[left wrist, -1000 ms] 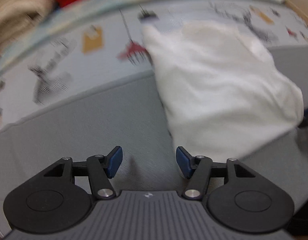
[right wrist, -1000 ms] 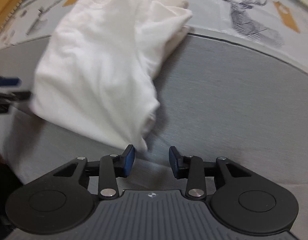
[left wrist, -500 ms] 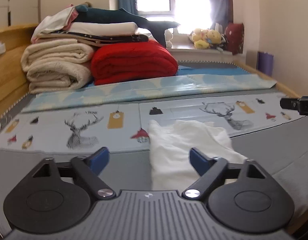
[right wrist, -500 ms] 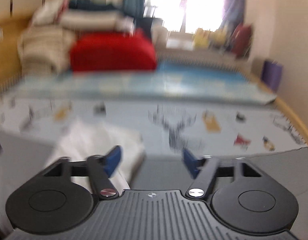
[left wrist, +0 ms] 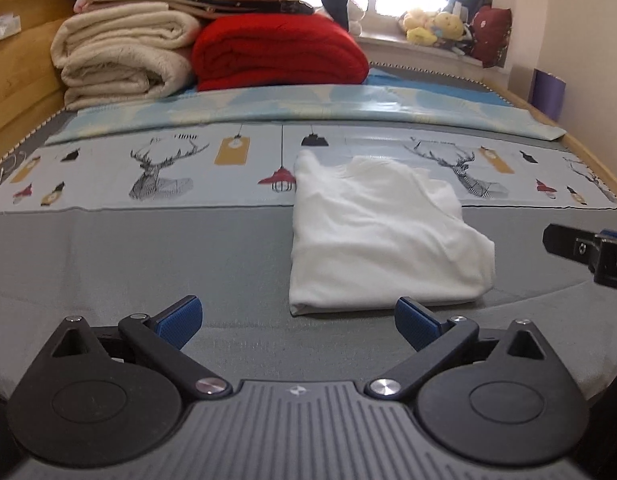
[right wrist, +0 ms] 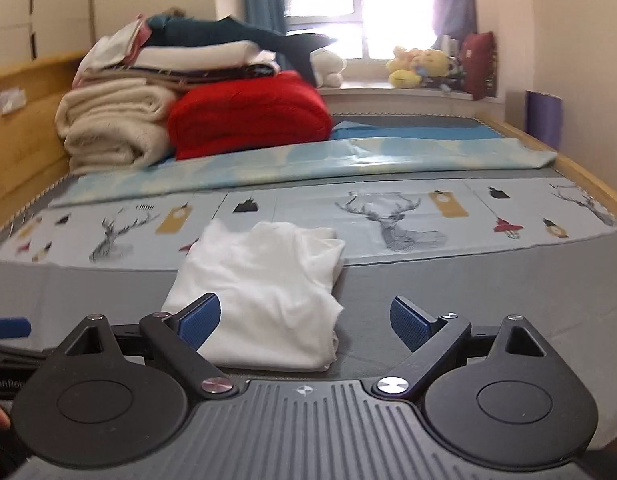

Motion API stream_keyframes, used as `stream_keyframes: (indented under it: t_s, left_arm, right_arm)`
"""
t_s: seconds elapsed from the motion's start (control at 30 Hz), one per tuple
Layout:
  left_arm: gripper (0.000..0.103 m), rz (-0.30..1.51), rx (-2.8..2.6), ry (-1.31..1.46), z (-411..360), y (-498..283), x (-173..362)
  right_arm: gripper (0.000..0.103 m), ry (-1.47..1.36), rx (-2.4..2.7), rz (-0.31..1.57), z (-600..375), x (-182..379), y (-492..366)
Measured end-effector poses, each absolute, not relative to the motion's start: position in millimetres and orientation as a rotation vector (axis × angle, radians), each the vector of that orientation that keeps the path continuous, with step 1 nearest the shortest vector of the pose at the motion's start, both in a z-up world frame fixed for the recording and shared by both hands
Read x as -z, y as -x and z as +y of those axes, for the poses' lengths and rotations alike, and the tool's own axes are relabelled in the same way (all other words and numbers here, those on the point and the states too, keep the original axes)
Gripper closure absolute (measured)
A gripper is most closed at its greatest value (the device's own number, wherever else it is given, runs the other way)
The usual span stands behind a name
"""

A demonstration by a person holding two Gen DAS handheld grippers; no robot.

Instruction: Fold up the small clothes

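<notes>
Your left tongs (left wrist: pixel 298 320) are spread wide, blue pads (left wrist: pixel 179 318) well apart and gripping nothing. Just ahead of them and a little toward the right pad lies the white garment (left wrist: pixel 382 240), folded into a rough rectangle, flat on the grey sheet (left wrist: pixel 148 256), its far edge reaching onto the deer-print mat (left wrist: pixel 168 172). The near edge of the cloth sits just beyond your right pad, not touching it that you can see.

Over on your right tongs (right wrist: pixel 304 320), same story: fingers spread wide, nothing pinched. From here the white garment (right wrist: pixel 264 292) sits straight ahead and toward the left finger (right wrist: pixel 198 320), whose pad overlaps its near corner in view; whether it touches, you cannot tell. The garment's right side bunches in loose folds.

At the far right edge of the left view, the tip of your other tool pokes in, beside the garment and apart from it. Well beyond both tongs: a red blanket (left wrist: pixel 280 52) and a cream blanket (left wrist: pixel 124 56), stacked against the headboard.
</notes>
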State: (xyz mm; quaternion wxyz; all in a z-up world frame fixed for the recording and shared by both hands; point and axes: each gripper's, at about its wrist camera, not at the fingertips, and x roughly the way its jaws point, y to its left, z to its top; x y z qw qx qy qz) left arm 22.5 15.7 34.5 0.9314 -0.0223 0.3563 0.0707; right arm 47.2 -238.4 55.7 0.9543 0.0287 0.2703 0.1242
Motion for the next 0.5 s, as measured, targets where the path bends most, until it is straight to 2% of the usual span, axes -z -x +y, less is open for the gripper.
stream_keyframes:
  t_s: [0.5]
  left_arm:
    - [0.001, 0.763, -0.158, 0.102, 18.4, -35.7, -26.8]
  right_arm:
    - [0.01, 0.036, -0.322, 0.583, -211.0, -43.7, -48.5]
